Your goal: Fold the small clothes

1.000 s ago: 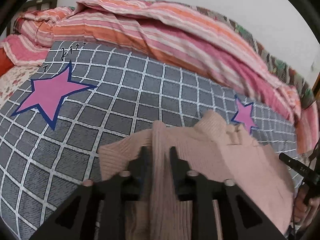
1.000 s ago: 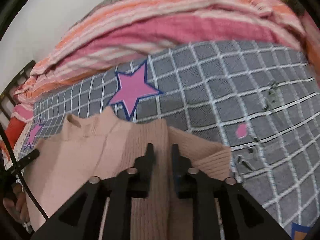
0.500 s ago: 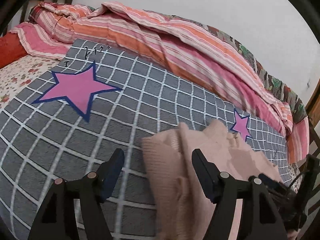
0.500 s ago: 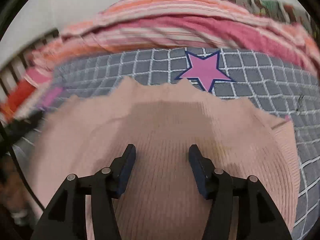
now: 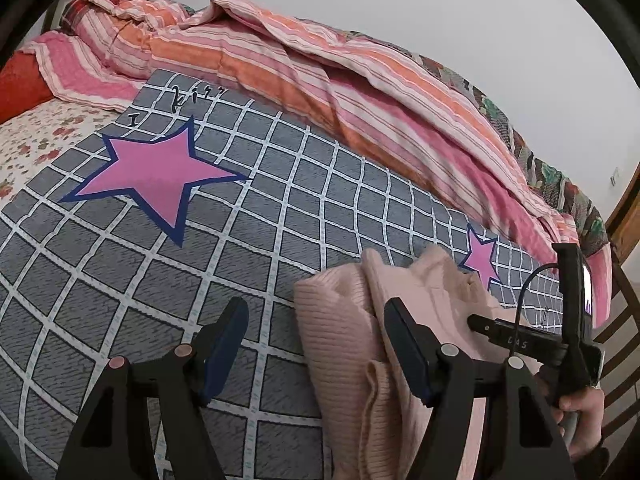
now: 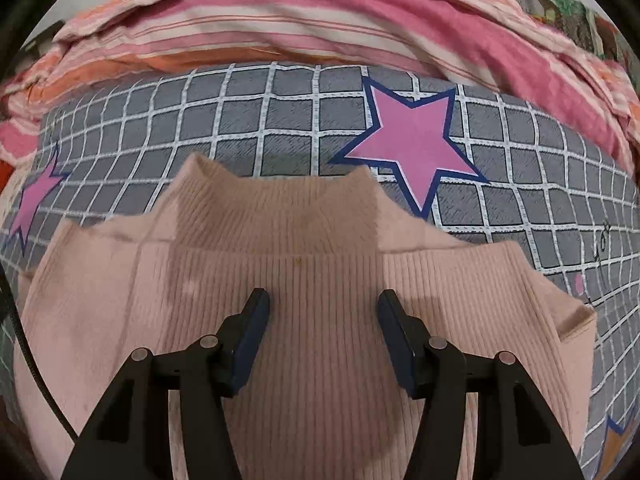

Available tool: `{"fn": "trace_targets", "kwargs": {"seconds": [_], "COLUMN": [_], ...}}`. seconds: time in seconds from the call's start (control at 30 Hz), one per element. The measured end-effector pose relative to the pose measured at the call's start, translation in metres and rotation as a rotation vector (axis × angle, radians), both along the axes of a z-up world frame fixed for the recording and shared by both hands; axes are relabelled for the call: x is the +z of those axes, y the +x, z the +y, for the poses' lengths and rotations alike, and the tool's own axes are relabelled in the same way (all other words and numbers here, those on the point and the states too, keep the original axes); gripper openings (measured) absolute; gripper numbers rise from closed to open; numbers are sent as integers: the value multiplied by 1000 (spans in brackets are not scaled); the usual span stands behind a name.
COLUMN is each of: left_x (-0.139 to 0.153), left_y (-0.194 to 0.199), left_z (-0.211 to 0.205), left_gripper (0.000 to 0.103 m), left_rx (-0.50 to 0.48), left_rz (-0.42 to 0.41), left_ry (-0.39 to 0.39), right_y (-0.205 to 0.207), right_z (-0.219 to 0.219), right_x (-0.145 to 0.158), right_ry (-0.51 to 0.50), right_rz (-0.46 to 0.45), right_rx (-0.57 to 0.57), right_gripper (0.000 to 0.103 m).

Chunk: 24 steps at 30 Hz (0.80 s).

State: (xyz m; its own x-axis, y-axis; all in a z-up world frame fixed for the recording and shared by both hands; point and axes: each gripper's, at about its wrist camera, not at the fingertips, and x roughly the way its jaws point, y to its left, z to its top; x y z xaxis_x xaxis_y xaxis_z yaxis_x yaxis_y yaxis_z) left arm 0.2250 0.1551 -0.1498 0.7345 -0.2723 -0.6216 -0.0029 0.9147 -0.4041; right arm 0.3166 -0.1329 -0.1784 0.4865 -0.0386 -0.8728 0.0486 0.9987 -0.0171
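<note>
A small pale-pink ribbed knit sweater (image 6: 304,320) lay flat on the grey checked bedspread (image 6: 280,120), near its front edge. Its high collar (image 6: 276,204) pointed toward the striped quilt (image 6: 320,24) along the far edge. Both sleeves were folded inward across the body, so the garment made a compact, roughly rectangular shape. One ribbed cuff (image 5: 332,300) lay on top at the side edge of the fold, slightly bunched.
</note>
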Motion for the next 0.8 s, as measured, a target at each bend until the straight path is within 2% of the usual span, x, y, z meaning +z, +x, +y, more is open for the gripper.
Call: {"fn": "trace_targets", "kwargs": {"seconds": [0.1,0.27,0.43,0.6,0.8], "left_x": [0,3,5,8,10], "left_y": [0,-8,-18,-30,-53], "left_z": [-3,-9,-11,-14,-11], "left_gripper": [69,69,69,69,71], "left_rx": [-14,-48,-93,-127,-183], "left_rz": [2,-19,-18,-33,-50], "left_ry": [-3,9,-19,-12,-61], "right_y": [-5,-40,-86,-132,-169], "right_z": [-2,-1,3,7,15], "right_x": [1,8,19,24,24], "right_ry": [17,26,13,5,-7], "right_rz": [-2,-19,-86,-124,-185], "right_rx": [5,33,62,77,67], "right_gripper": [55,55,55,55,55]}}
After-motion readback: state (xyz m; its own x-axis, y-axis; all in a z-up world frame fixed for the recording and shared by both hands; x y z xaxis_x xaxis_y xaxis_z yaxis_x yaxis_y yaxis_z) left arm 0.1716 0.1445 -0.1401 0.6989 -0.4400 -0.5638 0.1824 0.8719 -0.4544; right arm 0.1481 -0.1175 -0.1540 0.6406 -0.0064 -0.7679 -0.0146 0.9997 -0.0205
